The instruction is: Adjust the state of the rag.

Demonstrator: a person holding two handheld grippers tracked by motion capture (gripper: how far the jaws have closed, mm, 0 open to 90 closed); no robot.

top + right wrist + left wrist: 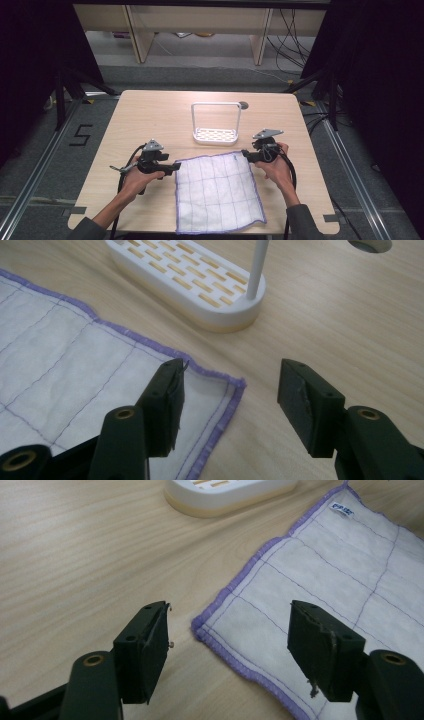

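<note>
**Quilted cloth laid flat, one tool at each far corner**

A white quilted cloth with a purple stitched hem lies spread flat on the near half of the light wooden table, its near edge reaching the table's front edge. A small printed label sits at one far corner. The cloth's grid of thin purple seams runs unbroken across the surface, with only faint wrinkles.

The left tool rests level just beside the cloth's far left corner. In the left gripper view its jaws stand well apart; the hemmed corner lies on the table between and below them, and neither pad presses on it. The right tool sits at the far right corner. In the right gripper view its jaws are likewise spread, one over the cloth and one over bare wood, with the corner flat beneath and nothing gripped.

Beyond the cloth's far edge stands a white slotted rack with a tall wire handle, near but apart from the hem. A round grommet hole marks the table behind it. Each tool is held in a hand, cables trailing toward the person.
</note>
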